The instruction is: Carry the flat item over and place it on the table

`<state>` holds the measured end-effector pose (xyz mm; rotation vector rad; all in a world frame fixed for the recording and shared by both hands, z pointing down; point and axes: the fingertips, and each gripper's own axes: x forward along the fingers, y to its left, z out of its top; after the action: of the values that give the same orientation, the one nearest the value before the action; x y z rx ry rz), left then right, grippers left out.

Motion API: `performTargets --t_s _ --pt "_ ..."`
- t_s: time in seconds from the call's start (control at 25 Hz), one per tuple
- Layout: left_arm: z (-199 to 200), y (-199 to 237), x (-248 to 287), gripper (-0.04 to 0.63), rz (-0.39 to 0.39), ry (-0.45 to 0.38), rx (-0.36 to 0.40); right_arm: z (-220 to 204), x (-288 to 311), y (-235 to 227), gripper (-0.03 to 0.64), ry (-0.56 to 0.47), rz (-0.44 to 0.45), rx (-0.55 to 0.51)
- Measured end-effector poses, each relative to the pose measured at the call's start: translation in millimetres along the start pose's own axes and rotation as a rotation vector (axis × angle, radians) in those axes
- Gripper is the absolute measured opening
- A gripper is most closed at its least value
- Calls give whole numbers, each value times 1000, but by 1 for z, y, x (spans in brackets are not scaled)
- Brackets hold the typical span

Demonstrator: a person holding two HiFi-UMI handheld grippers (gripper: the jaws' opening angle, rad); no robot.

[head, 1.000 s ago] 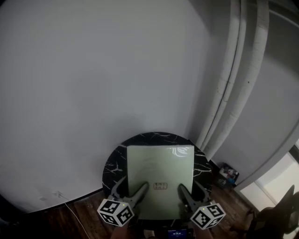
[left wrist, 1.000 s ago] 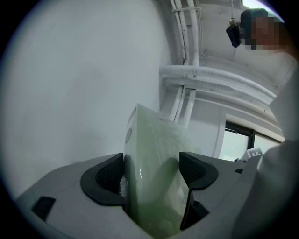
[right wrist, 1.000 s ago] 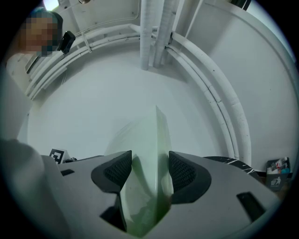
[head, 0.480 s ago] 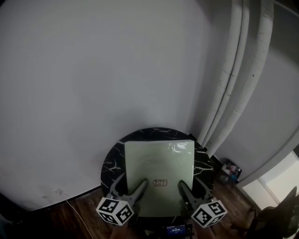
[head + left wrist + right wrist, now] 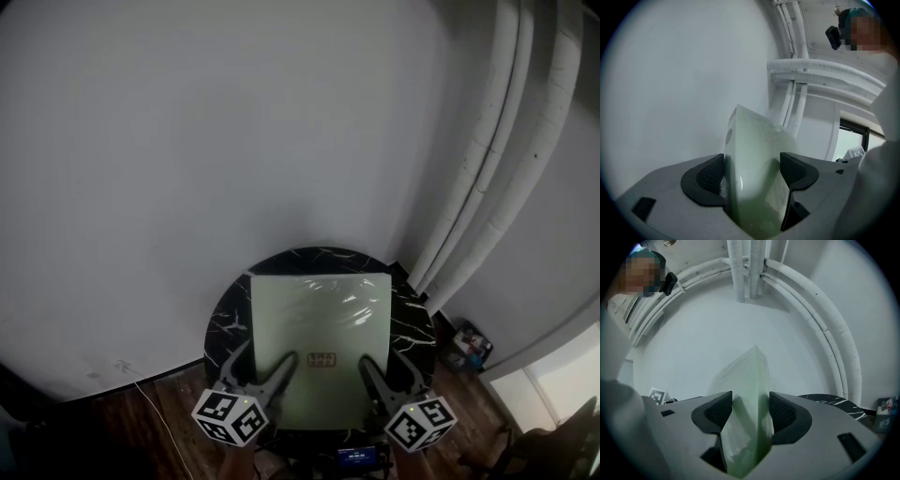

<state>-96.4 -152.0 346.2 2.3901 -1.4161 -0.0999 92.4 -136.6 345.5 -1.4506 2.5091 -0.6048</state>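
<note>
— So, where's the pale green flat item point(image 5: 321, 323)?
— Over the round black table point(image 5: 223, 323), near the wall. The left gripper point(image 5: 260, 367) clamps its near-left edge, and the right gripper point(image 5: 387, 373) clamps its near-right edge.

Glossy film-wrapped flat item point(image 5: 321, 323), polished black marble-look table point(image 5: 225, 323), seemingly wooden floor point(image 5: 159, 436)
</note>
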Motion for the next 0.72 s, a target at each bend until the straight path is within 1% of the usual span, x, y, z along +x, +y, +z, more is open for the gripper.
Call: performTargets --t_s 0.4,0.72 --pt "-33 17 24 371 31 65 -37 -27 17 -30 224 72 -17 46" --pt "-70 35 42 373 52 126 -59 -63 30 -59 224 140 -47 101"
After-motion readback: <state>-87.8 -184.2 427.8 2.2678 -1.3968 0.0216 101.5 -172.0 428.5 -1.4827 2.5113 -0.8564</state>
